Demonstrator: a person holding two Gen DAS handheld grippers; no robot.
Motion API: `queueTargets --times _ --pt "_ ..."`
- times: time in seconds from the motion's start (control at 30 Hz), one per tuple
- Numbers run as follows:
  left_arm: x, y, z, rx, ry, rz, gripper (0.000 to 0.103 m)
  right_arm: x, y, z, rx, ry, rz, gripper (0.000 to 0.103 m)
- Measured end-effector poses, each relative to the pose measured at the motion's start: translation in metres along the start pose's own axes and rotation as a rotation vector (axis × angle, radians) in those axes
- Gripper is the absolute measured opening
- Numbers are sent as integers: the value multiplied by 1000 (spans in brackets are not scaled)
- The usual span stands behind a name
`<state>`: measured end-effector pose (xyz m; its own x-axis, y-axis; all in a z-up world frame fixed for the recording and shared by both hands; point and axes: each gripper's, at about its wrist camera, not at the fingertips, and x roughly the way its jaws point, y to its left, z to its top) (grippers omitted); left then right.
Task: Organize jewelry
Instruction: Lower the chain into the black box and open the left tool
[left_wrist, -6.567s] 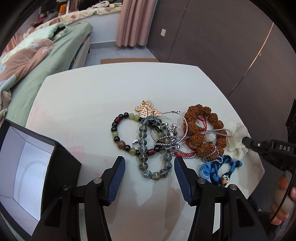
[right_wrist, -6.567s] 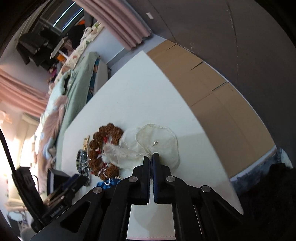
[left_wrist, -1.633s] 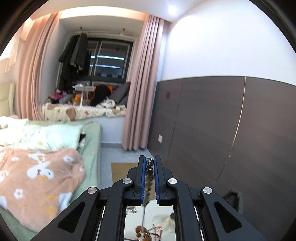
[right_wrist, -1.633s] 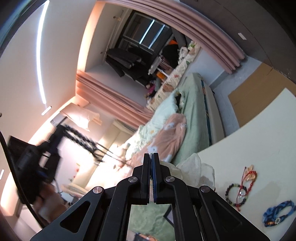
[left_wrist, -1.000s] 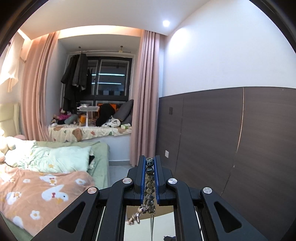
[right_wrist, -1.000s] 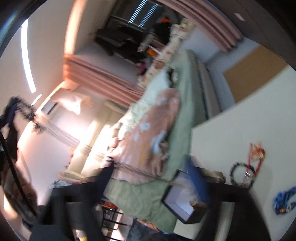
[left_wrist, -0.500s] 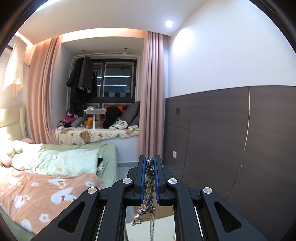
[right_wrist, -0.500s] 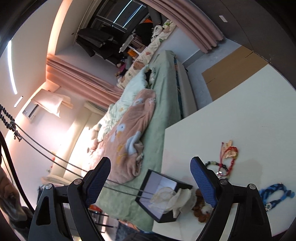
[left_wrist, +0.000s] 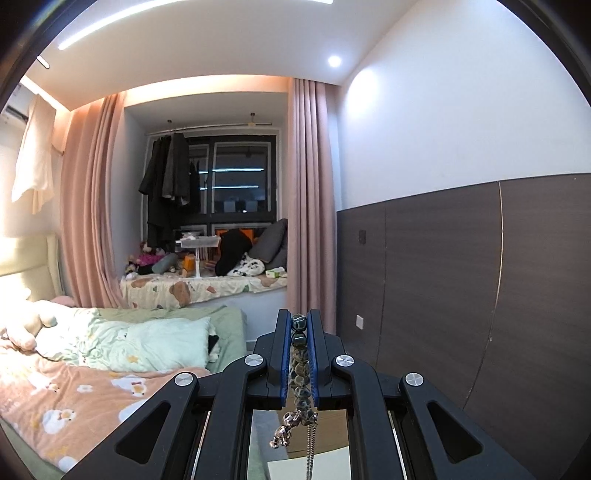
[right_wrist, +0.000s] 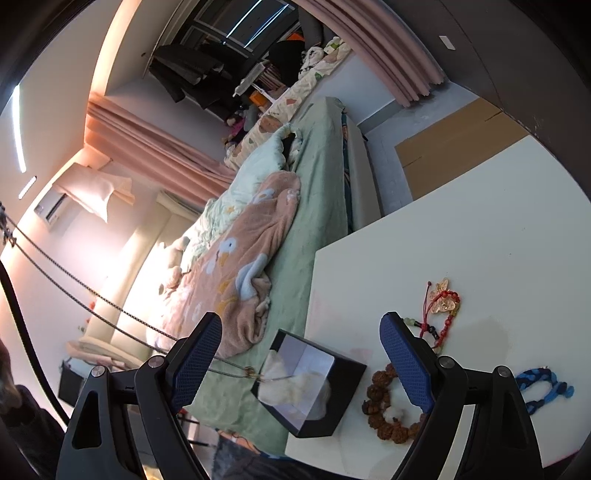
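My left hand-held gripper (left_wrist: 299, 326) is pinched tight on a string of grey-green glass beads (left_wrist: 300, 363), held high up in the room. A thin silver chain (left_wrist: 311, 448) hangs down from the beads at 6 o'clock. My right hand-held gripper (right_wrist: 301, 360) is spread wide and holds nothing. Between its blue pads I see a black square box (right_wrist: 345, 397) on the white desk (right_wrist: 498, 240), with a soft white cloth bag (right_wrist: 295, 393) inside it. A long thin chain (right_wrist: 110, 308) runs up from the box toward 10 o'clock. At 3 o'clock from the box lies a ring of bumpy brown seed beads (right_wrist: 384, 410). A red string bracelet with a gold butterfly (right_wrist: 441, 304) lies at 1 o'clock from the box, and a blue braided cord bracelet (right_wrist: 543, 386) lies far out at 3 o'clock.
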<state>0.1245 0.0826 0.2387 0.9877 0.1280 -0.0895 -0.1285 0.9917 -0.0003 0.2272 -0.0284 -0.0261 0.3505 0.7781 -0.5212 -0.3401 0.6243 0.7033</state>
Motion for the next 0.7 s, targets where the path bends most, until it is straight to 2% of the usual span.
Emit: queueTargets --times 0.13,0.4,0.7 --pt "3 0 -4 -15 37 -27 9 -1 -3 1 3 1 -8 88" --pt "26 -1 -45 -64 149 -54 9 -8 -4 1 -1 -2 -23 88" --pt "52 7 -111 -149 294 -54 9 -32 -28 4 13 -24 -82 88"
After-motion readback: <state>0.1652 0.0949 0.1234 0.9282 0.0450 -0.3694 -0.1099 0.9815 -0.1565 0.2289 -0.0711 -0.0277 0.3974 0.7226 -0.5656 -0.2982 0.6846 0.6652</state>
